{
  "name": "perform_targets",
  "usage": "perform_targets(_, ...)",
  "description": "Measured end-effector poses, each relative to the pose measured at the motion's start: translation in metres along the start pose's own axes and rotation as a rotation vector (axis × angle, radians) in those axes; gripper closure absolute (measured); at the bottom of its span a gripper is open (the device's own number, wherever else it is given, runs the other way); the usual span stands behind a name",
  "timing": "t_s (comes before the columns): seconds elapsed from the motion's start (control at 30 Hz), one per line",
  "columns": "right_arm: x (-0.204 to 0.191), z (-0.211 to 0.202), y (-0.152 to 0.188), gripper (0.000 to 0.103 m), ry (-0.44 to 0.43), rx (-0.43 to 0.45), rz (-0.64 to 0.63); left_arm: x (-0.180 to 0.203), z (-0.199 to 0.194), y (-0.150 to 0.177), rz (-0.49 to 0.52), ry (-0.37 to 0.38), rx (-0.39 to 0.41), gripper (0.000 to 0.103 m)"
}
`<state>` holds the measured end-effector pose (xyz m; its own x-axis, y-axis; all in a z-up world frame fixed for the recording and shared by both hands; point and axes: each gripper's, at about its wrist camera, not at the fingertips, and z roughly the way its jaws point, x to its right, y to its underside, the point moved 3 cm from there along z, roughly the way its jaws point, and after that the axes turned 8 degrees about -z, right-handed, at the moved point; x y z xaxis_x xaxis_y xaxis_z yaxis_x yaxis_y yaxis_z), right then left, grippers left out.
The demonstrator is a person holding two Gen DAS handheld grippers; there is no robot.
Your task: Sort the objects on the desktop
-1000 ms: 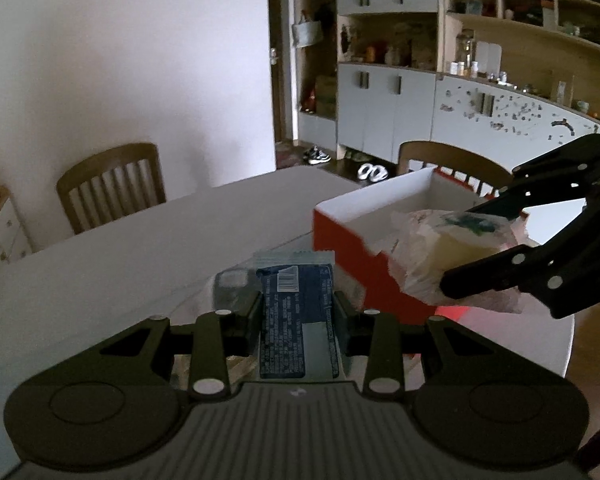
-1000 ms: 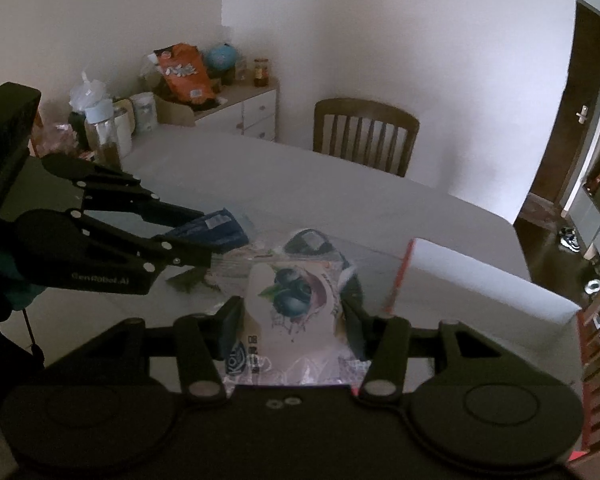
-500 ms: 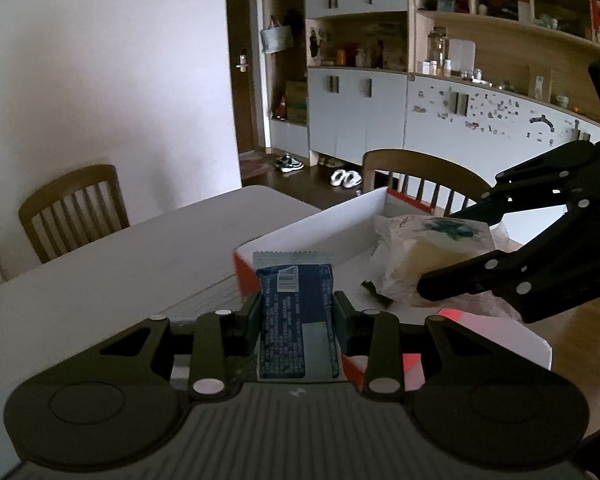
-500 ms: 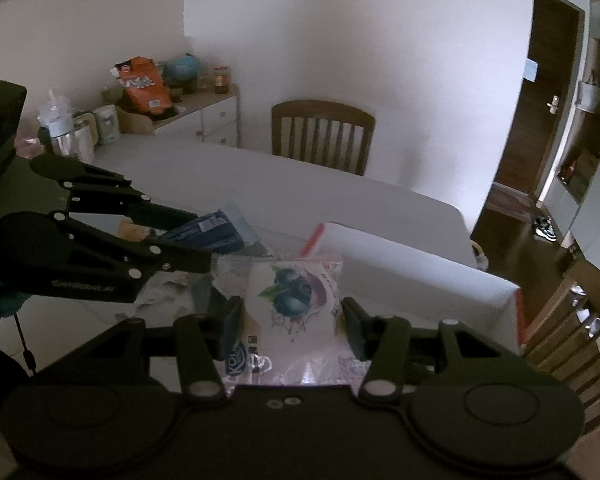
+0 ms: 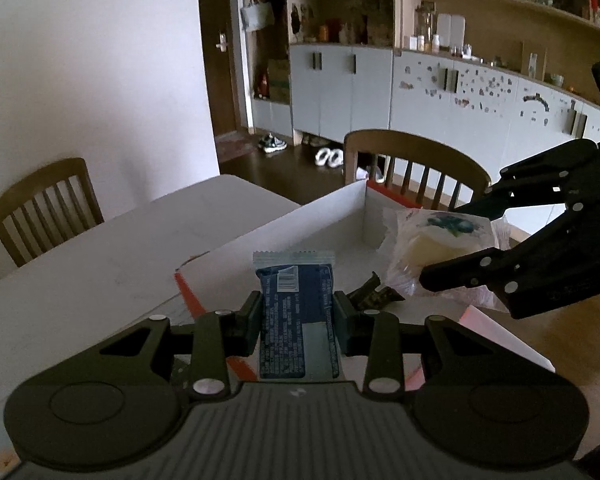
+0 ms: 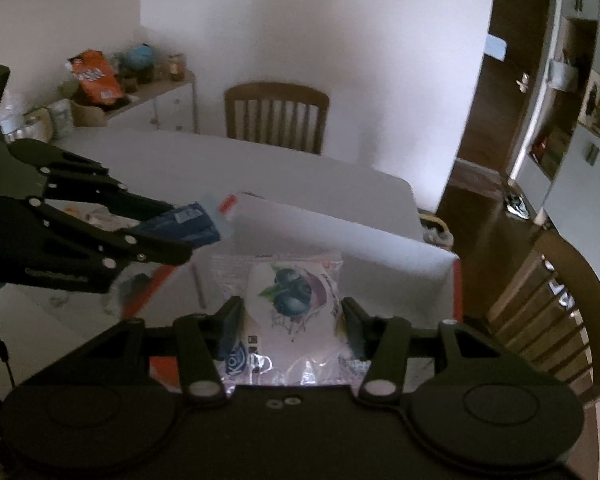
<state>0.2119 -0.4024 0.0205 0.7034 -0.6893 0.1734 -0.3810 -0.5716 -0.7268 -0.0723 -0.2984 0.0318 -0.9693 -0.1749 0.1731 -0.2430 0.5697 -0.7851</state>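
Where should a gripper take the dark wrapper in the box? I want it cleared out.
Grip the dark wrapper across its narrow crumpled middle, coming straight down from above. It lies flat and loose on the box floor, with walls blocking a sideways approach. Both grippers are full now.

A white rounded dining table carries an open white cardboard box with red-orange outer sides near its edge; a small dark crumpled wrapper lies inside the box
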Motion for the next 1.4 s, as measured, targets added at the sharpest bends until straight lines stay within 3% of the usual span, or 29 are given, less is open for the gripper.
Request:
perform_targets(0.7,0.041,0.059,0.031,0.051,0.000,-0.119,0.038,0.014,0.113,-0.024,0.061,0.028,-0.175,0.068)
perform_targets(1.4,0.042,0.092,0.047,0.051,-0.028,-0.229,0.026,0.016,0.175,-0.015,0.130,0.046,-0.391,0.068)
